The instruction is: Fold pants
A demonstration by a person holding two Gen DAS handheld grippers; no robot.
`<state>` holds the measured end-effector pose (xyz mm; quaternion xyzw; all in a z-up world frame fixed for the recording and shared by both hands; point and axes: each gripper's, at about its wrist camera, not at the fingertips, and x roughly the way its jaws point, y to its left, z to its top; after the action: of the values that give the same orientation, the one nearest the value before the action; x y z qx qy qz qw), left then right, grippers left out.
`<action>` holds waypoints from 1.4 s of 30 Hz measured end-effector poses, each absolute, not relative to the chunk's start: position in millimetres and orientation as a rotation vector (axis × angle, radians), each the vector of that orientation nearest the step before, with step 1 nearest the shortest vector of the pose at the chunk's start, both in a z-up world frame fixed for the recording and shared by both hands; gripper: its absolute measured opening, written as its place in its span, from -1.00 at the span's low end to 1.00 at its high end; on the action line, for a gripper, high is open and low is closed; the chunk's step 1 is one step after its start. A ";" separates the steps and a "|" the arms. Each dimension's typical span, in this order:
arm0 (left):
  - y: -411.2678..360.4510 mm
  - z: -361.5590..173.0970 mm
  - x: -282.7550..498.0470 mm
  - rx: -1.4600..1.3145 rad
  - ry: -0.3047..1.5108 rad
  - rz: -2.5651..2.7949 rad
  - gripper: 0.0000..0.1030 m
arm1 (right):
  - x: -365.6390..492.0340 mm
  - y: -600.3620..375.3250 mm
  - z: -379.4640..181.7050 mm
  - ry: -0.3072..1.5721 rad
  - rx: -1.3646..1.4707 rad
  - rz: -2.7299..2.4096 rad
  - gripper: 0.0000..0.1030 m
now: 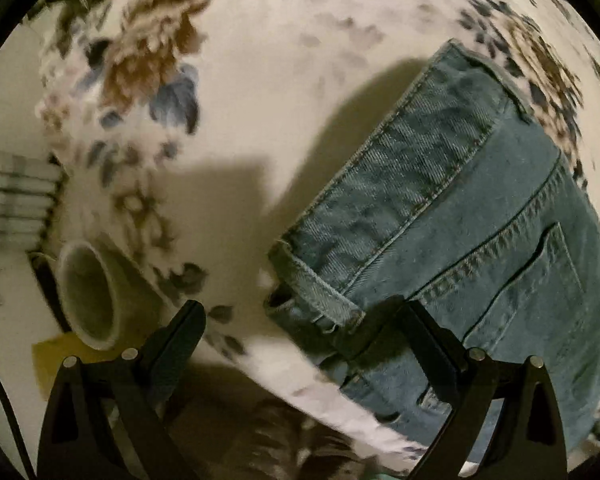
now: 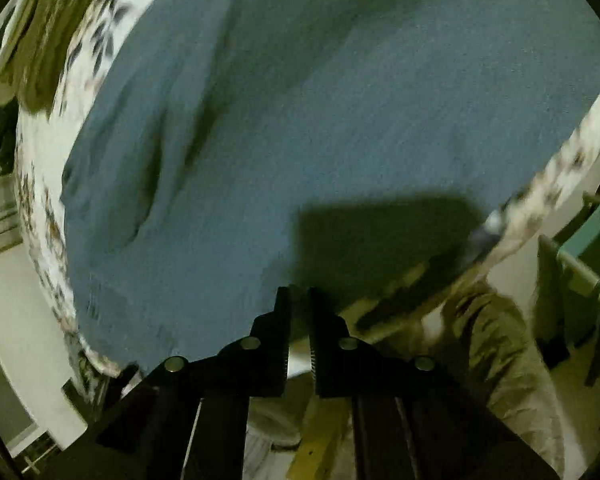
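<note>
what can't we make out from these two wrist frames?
- Left wrist view: the jeans are cut off by the right image edge; leg layout unseen.
- Left gripper is open; its right finger overlaps the waistband, contact unclear.
- Right wrist view: right gripper is nearly closed at the denim edge; shadow hides whether fabric is pinched.
- Both views: motion blur smears the floral cloth.

We see left gripper [image 1: 300, 320]: black angular fingers [image 1: 180, 344], matte, silver round screws near knuckles. We see right gripper [image 2: 299, 320]: same black build, fine serrated teeth along inner edges, silver screws, thin pale lines on frame below.
</note>
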<state>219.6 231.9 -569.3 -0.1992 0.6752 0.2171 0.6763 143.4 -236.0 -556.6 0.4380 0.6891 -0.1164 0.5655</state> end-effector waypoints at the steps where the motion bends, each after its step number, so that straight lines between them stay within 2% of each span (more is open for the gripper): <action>1: 233.5 -570.8 220.5 -0.464 1.518 0.480 0.94 | 142.1 -228.0 -559.4 1.647 1.039 -0.272 -0.65; 3: 237.3 -568.5 219.6 -0.501 1.495 0.463 0.93 | 139.6 -218.4 -563.9 1.680 1.062 -0.293 -0.50; 7: 247.6 -558.5 218.4 -0.502 1.426 0.446 0.89 | 144.0 -213.5 -569.9 1.630 1.139 -0.283 -0.50; 8: 248.8 -559.1 217.4 -0.507 1.412 0.447 0.82 | 147.4 -217.5 -570.3 1.603 1.126 -0.290 -0.52; 9: 253.9 -562.5 217.9 -0.518 1.400 0.442 0.73 | 147.9 -217.3 -571.2 1.589 1.108 -0.299 -0.61; 10: 257.2 -568.2 220.1 -0.542 1.392 0.426 0.40 | 148.2 -214.3 -571.8 1.577 1.096 -0.311 -0.69; 11: 262.0 -576.0 223.2 -0.578 1.381 0.399 0.08 | 148.6 -211.1 -571.1 1.574 1.069 -0.326 -0.86; 12: 263.1 -579.1 225.5 -0.588 1.372 0.392 0.06 | 149.0 -209.1 -568.9 1.577 1.034 -0.334 -0.89; 14: 260.9 -572.0 228.3 -0.551 1.333 0.392 -0.40 | 146.2 -206.9 -559.9 1.559 1.003 -0.335 -0.93; 15: 259.8 -565.9 227.4 -0.521 1.321 0.393 -0.53 | 145.5 -204.9 -554.3 1.555 0.981 -0.331 -0.94; 16: 260.5 -559.7 224.6 -0.502 1.307 0.406 -0.75 | 145.6 -203.7 -549.9 1.552 0.963 -0.327 -0.95; 20: 269.9 -545.3 198.3 -0.496 1.325 0.407 -0.74 | 144.4 -200.9 -530.8 1.575 0.877 -0.305 -0.95; 23: 263.8 -552.5 192.5 -0.457 1.373 0.405 -0.70 | 141.8 -207.2 -541.3 1.644 0.848 -0.303 -0.94; 25: 261.5 -550.6 197.4 -0.440 1.399 0.411 -0.63 | 153.2 -206.1 -550.6 1.733 0.794 -0.275 -0.82; 27: 256.6 -542.0 207.0 -0.419 1.439 0.433 -0.34 | 171.2 -202.8 -543.1 1.795 0.723 -0.242 -0.45; 28: 247.8 -535.4 210.8 -0.408 1.445 0.434 -0.18 | 185.6 -198.6 -530.1 1.793 0.676 -0.200 -0.31; 30: 229.8 -515.9 223.4 -0.341 1.411 0.405 0.09 | 211.0 -188.3 -504.4 1.756 0.622 -0.097 0.10; 31: 218.3 -506.2 230.7 -0.282 1.394 0.397 0.38 | 233.7 -180.5 -487.7 1.723 0.600 -0.012 0.17; 32: 208.5 -498.5 237.5 -0.239 1.373 0.386 0.51 | 250.8 -174.7 -479.2 1.708 0.574 0.038 0.25; 33: 198.3 -491.8 245.9 -0.197 1.351 0.373 0.54 | 269.2 -168.5 -473.3 1.696 0.534 0.079 0.27; 35: 177.0 -485.0 262.9 -0.110 1.316 0.346 0.76 | 316.3 -151.1 -467.5 1.655 0.392 0.186 0.27; 38: 147.8 -494.0 275.5 -0.069 1.295 0.283 0.79 | 377.1 -123.5 -481.0 1.656 0.115 0.311 0.28; 40: 117.9 -500.8 294.3 -0.052 1.320 0.243 0.79 | 392.1 -102.8 -507.2 1.741 -0.057 0.436 0.28; 41: 108.8 -508.1 301.8 -0.043 1.335 0.220 0.79 | 393.1 -96.9 -519.4 1.779 -0.148 0.461 0.22; 42: 101.7 -515.1 308.1 -0.027 1.348 0.207 0.79 | 392.6 -92.3 -526.1 1.777 -0.224 0.489 -0.16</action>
<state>308.1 101.7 -515.1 -0.0124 0.6229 0.0955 0.7764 392.6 -92.3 -526.1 -0.0966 0.7662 0.2111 0.5992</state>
